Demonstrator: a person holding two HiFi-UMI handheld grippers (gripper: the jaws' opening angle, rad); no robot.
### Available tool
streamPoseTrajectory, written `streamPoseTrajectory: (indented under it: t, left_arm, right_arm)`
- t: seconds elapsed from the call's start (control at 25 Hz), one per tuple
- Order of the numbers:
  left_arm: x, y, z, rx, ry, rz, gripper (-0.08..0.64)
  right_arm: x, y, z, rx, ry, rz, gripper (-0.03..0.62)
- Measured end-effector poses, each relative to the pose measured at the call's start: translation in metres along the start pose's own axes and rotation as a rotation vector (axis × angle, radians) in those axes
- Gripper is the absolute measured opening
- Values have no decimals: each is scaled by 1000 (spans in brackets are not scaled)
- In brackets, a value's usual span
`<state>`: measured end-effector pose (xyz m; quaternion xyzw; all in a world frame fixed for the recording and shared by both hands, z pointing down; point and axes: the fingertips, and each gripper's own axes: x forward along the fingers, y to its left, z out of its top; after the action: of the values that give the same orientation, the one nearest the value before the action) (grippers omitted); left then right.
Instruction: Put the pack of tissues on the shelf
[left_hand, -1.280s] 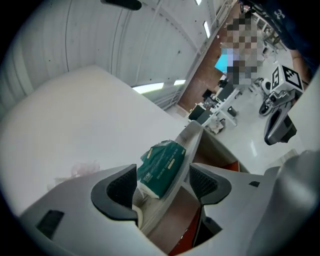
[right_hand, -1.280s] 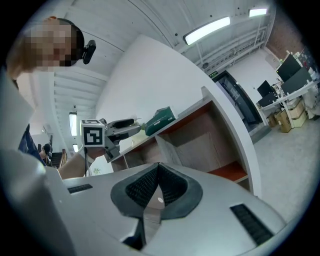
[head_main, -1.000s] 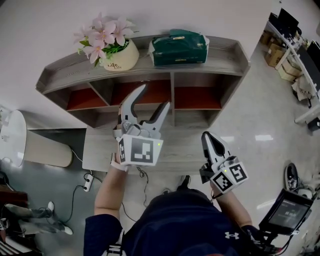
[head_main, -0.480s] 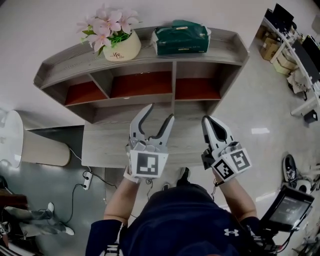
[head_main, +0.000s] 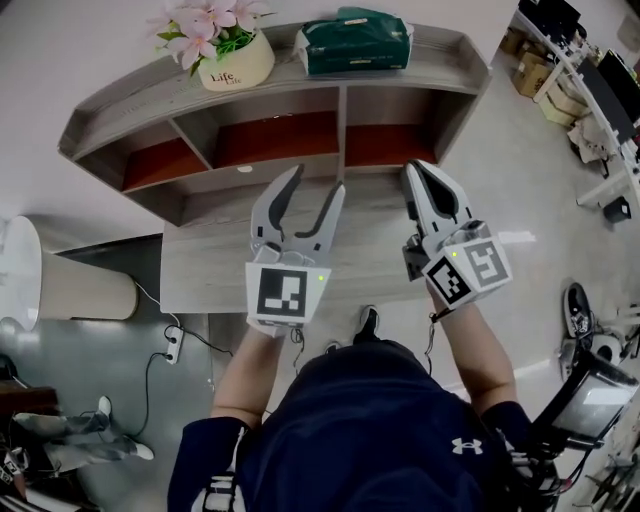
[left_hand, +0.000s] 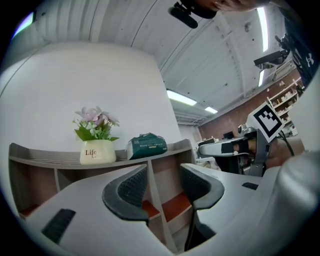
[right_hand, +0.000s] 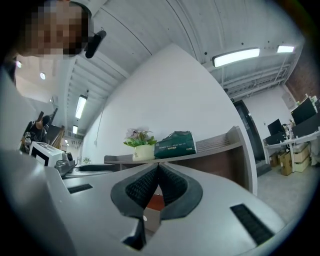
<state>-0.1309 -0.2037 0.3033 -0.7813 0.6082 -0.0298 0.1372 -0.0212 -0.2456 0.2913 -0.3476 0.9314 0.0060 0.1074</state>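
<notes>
The green pack of tissues (head_main: 355, 42) lies on the top board of the grey wooden shelf (head_main: 445, 55), to the right of a flower pot (head_main: 235, 62). Both grippers hover in front of the shelf, well short of the pack. My left gripper (head_main: 315, 182) is open with its jaws closing, and nothing is between them. My right gripper (head_main: 418, 172) is shut and empty. The left gripper view has the pack (left_hand: 146, 146) beyond the gripper (left_hand: 162, 172). In the right gripper view the pack (right_hand: 175, 144) sits above the closed gripper (right_hand: 157, 170).
A low grey wooden surface (head_main: 200, 270) runs below the shelf's red-backed compartments (head_main: 280, 140). A white rounded object (head_main: 25, 275) stands at the left. A power strip with cable (head_main: 175, 358) lies on the floor. Desks and boxes (head_main: 590, 80) fill the right edge.
The left gripper's jaws have narrowed. The right gripper has moved forward to level with the left one. The head view has shifted, so the shelf sits higher in the frame.
</notes>
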Motion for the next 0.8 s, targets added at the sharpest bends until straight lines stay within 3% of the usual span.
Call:
streamPoseTrajectory:
  t: [0.12, 0.28, 0.44, 0.8]
  left_arm:
    - [0, -1, 13, 39, -67, 14, 170]
    - [-7, 7, 12, -49, -95, 77, 36]
    - [-11, 12, 11, -82, -107, 95, 20]
    - [-11, -8, 18, -78, -149, 46, 20]
  right_arm:
    - [-1, 4, 4, -21, -26, 0, 9]
    - [-7, 11, 2, -40, -40, 8, 9]
    - [-14, 5, -1, -41, -38, -16, 9]
    - [-22, 2, 16, -135, -89, -43, 9]
